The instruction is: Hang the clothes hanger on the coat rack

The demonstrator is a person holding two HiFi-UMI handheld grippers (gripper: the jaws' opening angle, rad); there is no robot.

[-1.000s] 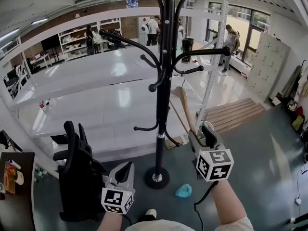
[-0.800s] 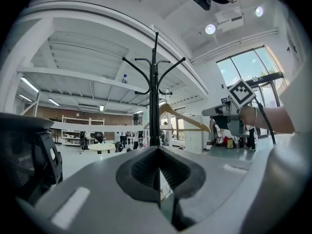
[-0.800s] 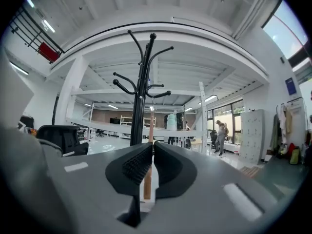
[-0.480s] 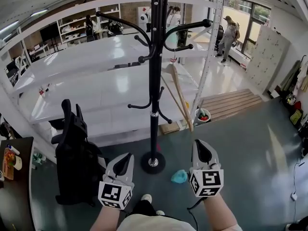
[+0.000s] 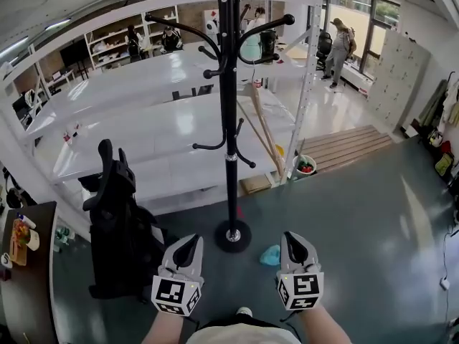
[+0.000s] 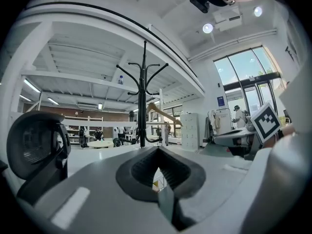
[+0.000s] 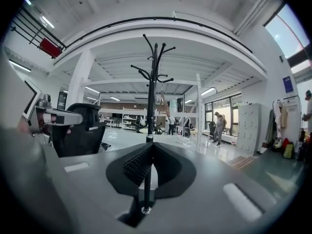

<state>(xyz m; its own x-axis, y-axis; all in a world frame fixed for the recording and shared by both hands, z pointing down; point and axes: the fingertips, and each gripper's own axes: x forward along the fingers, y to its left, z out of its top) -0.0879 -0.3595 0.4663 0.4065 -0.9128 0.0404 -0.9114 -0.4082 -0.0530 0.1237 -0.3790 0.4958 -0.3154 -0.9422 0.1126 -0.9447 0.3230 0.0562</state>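
The black coat rack (image 5: 228, 120) stands on its round base straight ahead of me. A wooden clothes hanger (image 5: 262, 132) hangs on the pole's right side, free of both grippers. It also shows just right of the pole as the hanger (image 6: 163, 112) in the left gripper view and small as the hanger (image 7: 162, 103) in the right gripper view. My left gripper (image 5: 192, 241) and right gripper (image 5: 294, 236) are held low, side by side, short of the base. The left gripper (image 6: 157, 150) and the right gripper (image 7: 153, 145) have their jaws shut, with nothing between them.
A black office chair (image 5: 115, 221) stands left of the rack. A teal object (image 5: 271, 255) lies on the grey floor by the base. White tables (image 5: 143, 149) and a white post (image 5: 307, 84) rise behind the rack, with a bucket (image 5: 305, 167) at the post's foot. People stand far back.
One second ago my right gripper was up beside the hanger. It has come away and down, level with the left one. Both grippers and the view have backed off from the rack.
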